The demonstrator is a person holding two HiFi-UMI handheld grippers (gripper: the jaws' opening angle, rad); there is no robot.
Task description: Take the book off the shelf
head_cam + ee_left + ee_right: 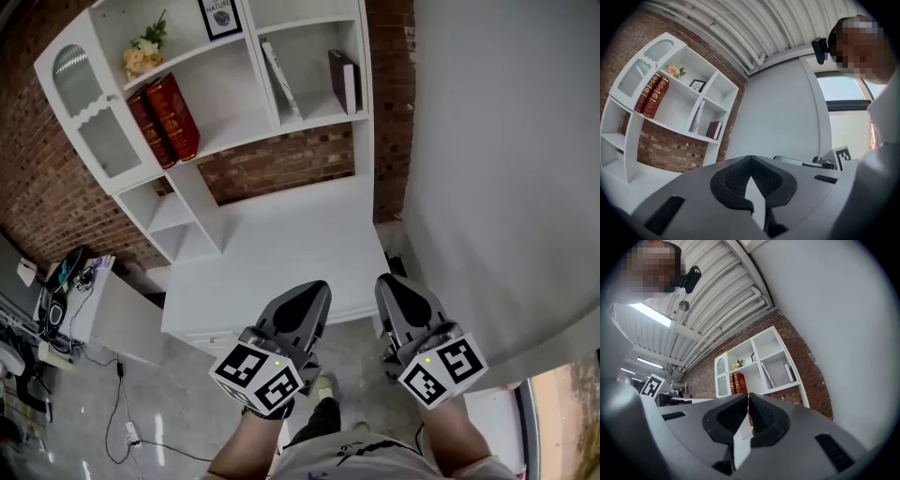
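Two grippers, left gripper [317, 289] and right gripper [386, 281], side by side above the near edge of the white desk [281, 248], fingers [764, 416] clenched together on nothing. Well ahead on the shelf [246, 131]: red books [164, 120] leaning, dark book [344, 81] upright in the right compartment.

Shelf: white wooden shelf unit [246, 129], open compartments.
Red books: two thick red hardbacks with gilt spines [164, 120], leaning together, left compartment.
White book: slim white book [280, 79], tilted, right compartment.
Dark book: dark maroon book [343, 82], standing by that compartment's right wall.
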